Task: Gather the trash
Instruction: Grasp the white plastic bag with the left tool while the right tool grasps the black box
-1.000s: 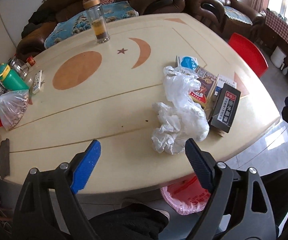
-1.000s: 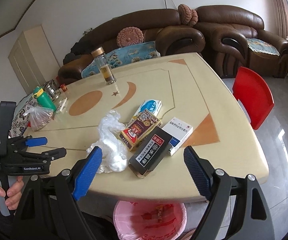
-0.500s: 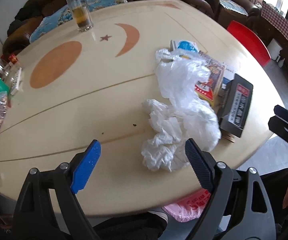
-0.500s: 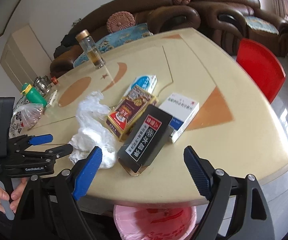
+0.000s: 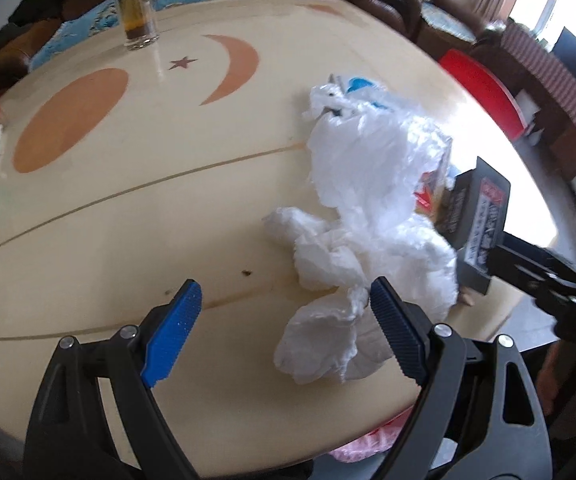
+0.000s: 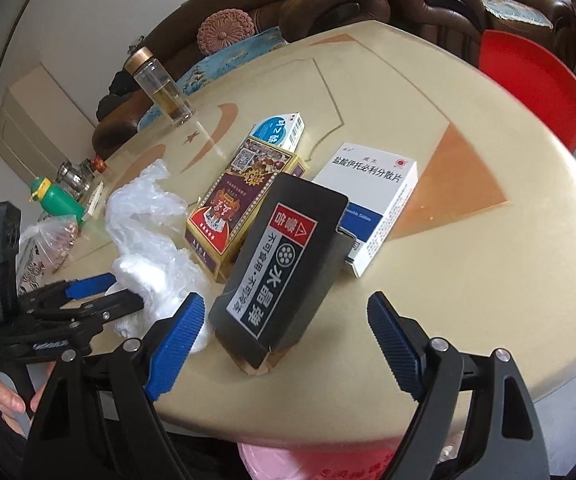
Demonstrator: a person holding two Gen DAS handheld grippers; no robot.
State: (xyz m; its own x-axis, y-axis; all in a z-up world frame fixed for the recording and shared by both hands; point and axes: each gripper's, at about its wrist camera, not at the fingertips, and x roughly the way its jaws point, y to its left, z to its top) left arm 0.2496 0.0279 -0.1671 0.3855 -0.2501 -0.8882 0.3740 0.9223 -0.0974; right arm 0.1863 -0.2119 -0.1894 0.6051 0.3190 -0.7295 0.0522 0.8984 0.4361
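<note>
A crumpled white plastic bag (image 5: 367, 216) lies on the cream table (image 5: 128, 208), its near end between the blue pads of my left gripper (image 5: 286, 300), which hangs open just above it. In the right wrist view the bag (image 6: 148, 236) sits left of a black box (image 6: 284, 260) with white lettering. My right gripper (image 6: 284, 316) stands open around the black box's near end, pads apart from it. Beside it lie a purple-and-gold box (image 6: 244, 200), a white-and-blue medicine box (image 6: 371, 200) and a small blue-and-white box (image 6: 280, 132). My left gripper (image 6: 88, 292) shows at the left.
A pink-lined bin (image 6: 327, 460) stands under the table's near edge. A glass bottle with amber liquid (image 5: 136, 4) stands at the far side. A green bottle (image 6: 54, 200), jars and a clear bag of food (image 6: 48, 244) sit at the left edge. A red chair (image 6: 531, 84) and brown sofas lie beyond.
Both grippers have come down and closer to the table. The white bag now lies between the left pads, and the black box between the right pads. Both stay open.
</note>
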